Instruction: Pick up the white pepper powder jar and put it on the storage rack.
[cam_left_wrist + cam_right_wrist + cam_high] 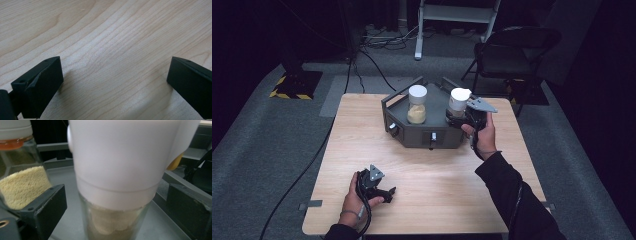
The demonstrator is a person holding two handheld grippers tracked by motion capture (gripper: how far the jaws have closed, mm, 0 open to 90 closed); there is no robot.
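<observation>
The right tool (116, 202) stands open around the white-capped jar (117, 177) in the grey rack (424, 131), its pads off the glass. Any sideways nudge could tip it against the neighbouring jar (417, 104). The left tool (112, 82) rests open on the worktop (432, 185).

no readable text, label, brand or number anywhere. nearest to a sign: yellow-and-black hazard striping around a dark floor plate (296, 82), upper left of the high view. white-capped jars (417, 104) on the grey tray (427, 134) carry no visible lettering; knobs on tray front unmarked at this size.
</observation>
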